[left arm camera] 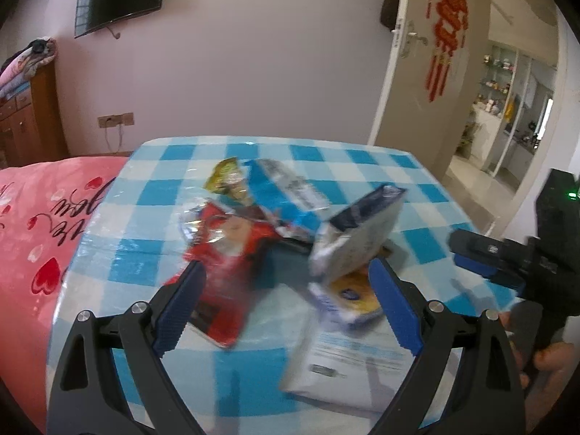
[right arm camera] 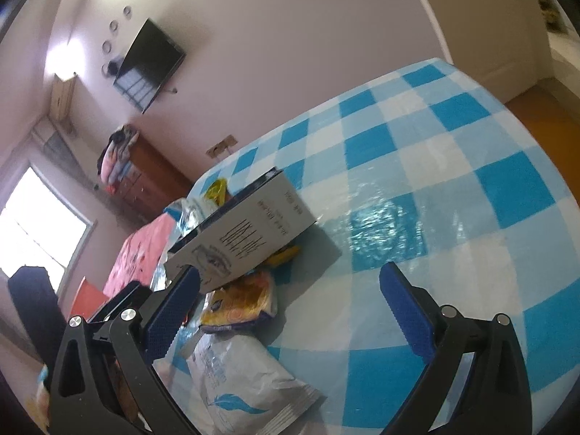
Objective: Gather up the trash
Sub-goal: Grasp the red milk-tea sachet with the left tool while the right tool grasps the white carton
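— Jaws?
— Both spread wide, nothing held: left gripper (left arm camera: 286,304) over the red wrapper (left arm camera: 224,253), right gripper (right arm camera: 290,311) beside the tilted grey box (right arm camera: 246,232).
— Rest of the trash?
— Yellow packet (right arm camera: 239,304) and white bag (right arm camera: 246,388), heaped on the checked tablecloth (right arm camera: 453,166).

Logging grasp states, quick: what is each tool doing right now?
Left tool: open, holding nothing.
Right tool: open, holding nothing.
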### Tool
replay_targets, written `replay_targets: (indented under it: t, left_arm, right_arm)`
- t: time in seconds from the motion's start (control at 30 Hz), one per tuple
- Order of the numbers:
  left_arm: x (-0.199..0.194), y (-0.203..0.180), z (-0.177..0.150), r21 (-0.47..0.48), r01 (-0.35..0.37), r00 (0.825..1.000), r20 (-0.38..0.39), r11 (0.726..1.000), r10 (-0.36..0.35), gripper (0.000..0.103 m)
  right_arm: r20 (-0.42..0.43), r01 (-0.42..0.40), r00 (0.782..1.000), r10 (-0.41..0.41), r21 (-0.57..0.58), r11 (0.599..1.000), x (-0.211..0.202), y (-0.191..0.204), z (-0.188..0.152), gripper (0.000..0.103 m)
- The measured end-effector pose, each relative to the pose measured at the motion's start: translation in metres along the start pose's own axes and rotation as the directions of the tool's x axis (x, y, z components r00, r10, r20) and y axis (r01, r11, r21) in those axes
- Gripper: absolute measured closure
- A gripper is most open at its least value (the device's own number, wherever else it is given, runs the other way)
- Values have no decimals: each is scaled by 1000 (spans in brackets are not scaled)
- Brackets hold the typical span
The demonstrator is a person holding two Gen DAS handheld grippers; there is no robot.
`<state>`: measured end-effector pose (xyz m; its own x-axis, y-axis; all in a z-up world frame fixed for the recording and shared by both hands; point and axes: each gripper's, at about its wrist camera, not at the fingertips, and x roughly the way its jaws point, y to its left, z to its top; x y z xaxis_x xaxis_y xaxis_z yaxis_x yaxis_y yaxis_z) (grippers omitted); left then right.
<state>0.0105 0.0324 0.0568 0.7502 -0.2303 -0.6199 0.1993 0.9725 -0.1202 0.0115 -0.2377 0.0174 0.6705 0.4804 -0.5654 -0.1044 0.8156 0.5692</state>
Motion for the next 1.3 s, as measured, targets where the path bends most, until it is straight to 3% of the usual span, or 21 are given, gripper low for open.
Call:
replay_targets:
  t: [0.17,0.6,0.87,1.03,1.3]
  left_arm:
    - [9,18,3,20,-26,1000,-7,999,27,11]
    - [47,34,3,97,-28,996,-81,995,36,11]
    - [61,38,6,104,-28,994,-105,994,39,12]
    - [71,39,6,113,-43,989,-135,993,59,32]
    - [72,39,6,92,-50,989,-137,994,63,42]
  right_arm:
    - [-42,-48,998,48,-11,999,7,7,-4,5]
    - [-178,-114,981,83,-172,978,27,45,-26,5]
    - [-211,-95,977,37,-269,959,31,58,-42,5]
    - [-208,-109,976,64,-210,972,31,47,-39,5]
    - [-171,-180,971,166,-65,982,24,35,-27,5]
